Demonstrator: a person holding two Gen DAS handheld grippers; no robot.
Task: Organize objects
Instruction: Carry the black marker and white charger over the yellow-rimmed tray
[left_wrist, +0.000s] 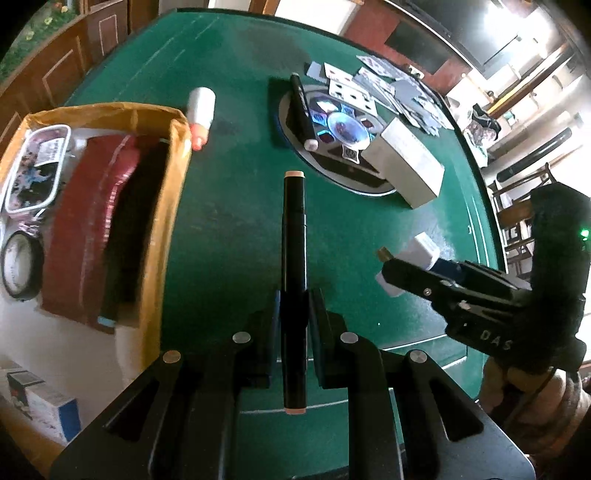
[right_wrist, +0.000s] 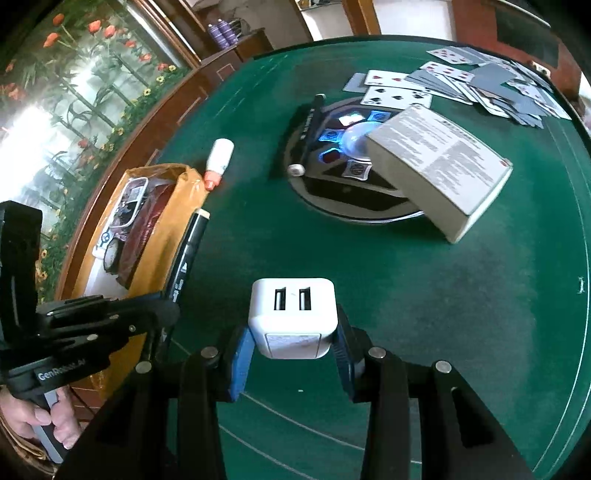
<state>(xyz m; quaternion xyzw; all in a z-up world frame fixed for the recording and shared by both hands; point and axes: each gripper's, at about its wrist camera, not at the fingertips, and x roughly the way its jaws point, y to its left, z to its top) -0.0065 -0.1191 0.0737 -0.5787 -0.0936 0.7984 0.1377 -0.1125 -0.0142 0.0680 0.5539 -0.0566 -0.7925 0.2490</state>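
Two claws working above the green felt table (left_wrist: 229, 206), each closed on something. Left claw (left_wrist: 293, 317) pinching a slim black marker (left_wrist: 294, 236) between its pads, peach-capped ends sticking out fore and aft, barrel running straight ahead and hanging clear of the felt. Right claw (right_wrist: 291, 332) clamping a white two-port USB charger (right_wrist: 291, 314) between blue pads (right_wrist: 240, 365), sockets facing up toward the camera, jaws standing partly apart around the cube; same charger (left_wrist: 410, 264) showing in the left view beside the right claw (left_wrist: 391, 266), with a person's hand (right_wrist: 44, 424) gripping the left tool's handle at the lower left of the right view. Sitting near, to the left: an open yellow-lined box (left_wrist: 162, 206) at the table's edge, already holding a red pouch (left_wrist: 88, 229), a framed picture card (left_wrist: 33, 170) and a roll of tape (left_wrist: 20, 269). Lying just beyond the box's far corner: a small white bottle (left_wrist: 201, 114) with an orange cap, on its side. Resting farther out, mid-table: a round black dial panel (left_wrist: 332, 147) with lit buttons, a second black marker (left_wrist: 301, 110) lying across its left side, and a white cardboard box (left_wrist: 410, 166) tilted over its right rim. Spreading at the far edge: loose playing cards (left_wrist: 388, 92), some face up, some face down.
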